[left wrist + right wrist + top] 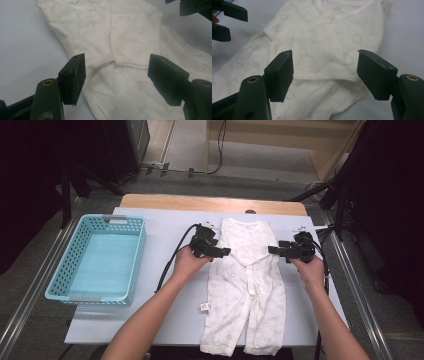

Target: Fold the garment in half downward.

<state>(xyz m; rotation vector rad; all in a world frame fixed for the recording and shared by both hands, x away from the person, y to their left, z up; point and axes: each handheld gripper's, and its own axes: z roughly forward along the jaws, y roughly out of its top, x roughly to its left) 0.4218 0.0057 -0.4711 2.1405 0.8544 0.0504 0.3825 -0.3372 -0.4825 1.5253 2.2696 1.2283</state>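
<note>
White baby romper (pixel 247 285) lay flat along the middle of the white table cover (pixel 165 225), neck toward the far edge, both sleeves folded in over the chest, legs reaching the near edge. Left gripper (pixel 226 252) hovered at the romper's left side by the folded sleeve, jaws spread wide, nothing between the pads (pixel 76 77). Right gripper (pixel 272 250) faced it from the opposite side, jaws likewise wide apart and empty. Turquoise plastic basket (pixel 60 270) stood well apart at the left.

Probably lab: dark tripod legs (pixel 75 182), floor cables (pixel 217 150), white-covered table (pixel 165 227).
</note>
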